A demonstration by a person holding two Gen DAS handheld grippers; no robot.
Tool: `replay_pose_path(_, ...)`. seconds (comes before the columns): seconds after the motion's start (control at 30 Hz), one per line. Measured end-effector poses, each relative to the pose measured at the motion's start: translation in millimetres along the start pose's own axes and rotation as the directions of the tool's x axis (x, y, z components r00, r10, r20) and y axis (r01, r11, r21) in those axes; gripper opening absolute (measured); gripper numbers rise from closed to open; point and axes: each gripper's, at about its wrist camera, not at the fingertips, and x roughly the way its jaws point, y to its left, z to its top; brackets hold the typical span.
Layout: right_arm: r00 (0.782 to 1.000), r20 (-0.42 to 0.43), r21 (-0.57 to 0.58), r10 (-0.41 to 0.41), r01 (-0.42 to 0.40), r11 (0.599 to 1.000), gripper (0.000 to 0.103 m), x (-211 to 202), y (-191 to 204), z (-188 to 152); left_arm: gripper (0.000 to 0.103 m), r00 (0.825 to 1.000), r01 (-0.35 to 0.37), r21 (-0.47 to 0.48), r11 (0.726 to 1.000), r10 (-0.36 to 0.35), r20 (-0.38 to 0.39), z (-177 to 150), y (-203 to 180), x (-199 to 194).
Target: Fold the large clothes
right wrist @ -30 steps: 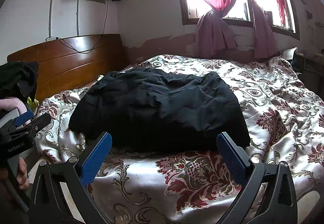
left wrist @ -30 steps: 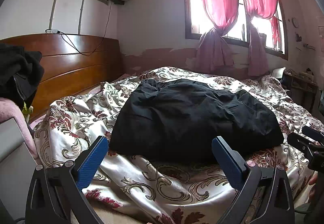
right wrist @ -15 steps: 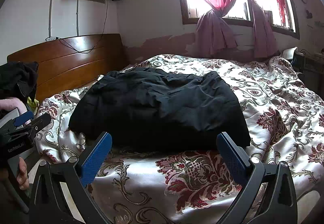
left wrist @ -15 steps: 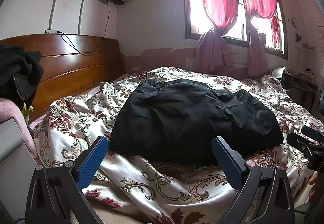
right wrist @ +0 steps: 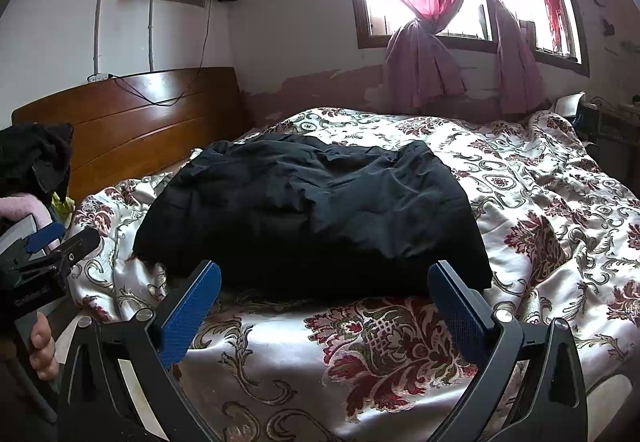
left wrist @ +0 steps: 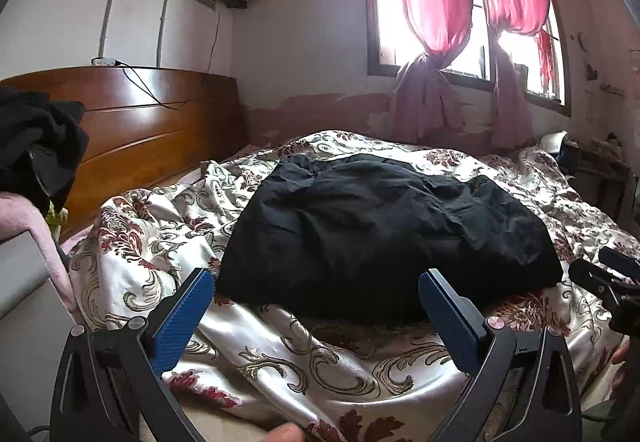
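Both tools (left wrist: 316,306) (right wrist: 326,298) agape before black garment (right wrist: 316,210)

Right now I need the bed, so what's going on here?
A person holds two grippers over the bed, folding clothes. A black garment lies bundled on the quilt, apparently folded already. The left gripper and right gripper both hover short of it, jaws wide open, holding nothing. More dark clothing sits piled at the left, by the headboard.
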Motion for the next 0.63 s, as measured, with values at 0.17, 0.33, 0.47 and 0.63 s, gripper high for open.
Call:
replay_pose_path(0.17,1.0,-0.001,0.001,-0.002,0.002,1.0,0.102,0.4,0.6,0.3,0.103,1.0,-0.006,-0.002,1.0,0.006,-0.005,0.2,2.8,2.2)
replay_pose_path(0.33,1.0,-0.003,0.002,-0.001,0.001,1.0,0.102,-0.1,1.8,-1.0,0.103,1.0,-0.004,0.006,1.0,0.004,-0.005,-0.5,2.0,2.5)
replay_pose_path(0.47,1.0,-0.005,0.003,-0.001,0.001,1.0,0.102,0.7,2.0,-0.4,0.103,1.0,-0.005,0.009,1.0,0.005,-0.009,-0.8,1.2,2.8)
replay_pose_path(0.63,1.0,-0.026,0.015,-0.001,0.001,1.0,0.102,4.5,1.2,-4.9,0.103,0.999,-0.004,0.027,1.0,0.004,-0.033,-1.5,1.2,9.6)
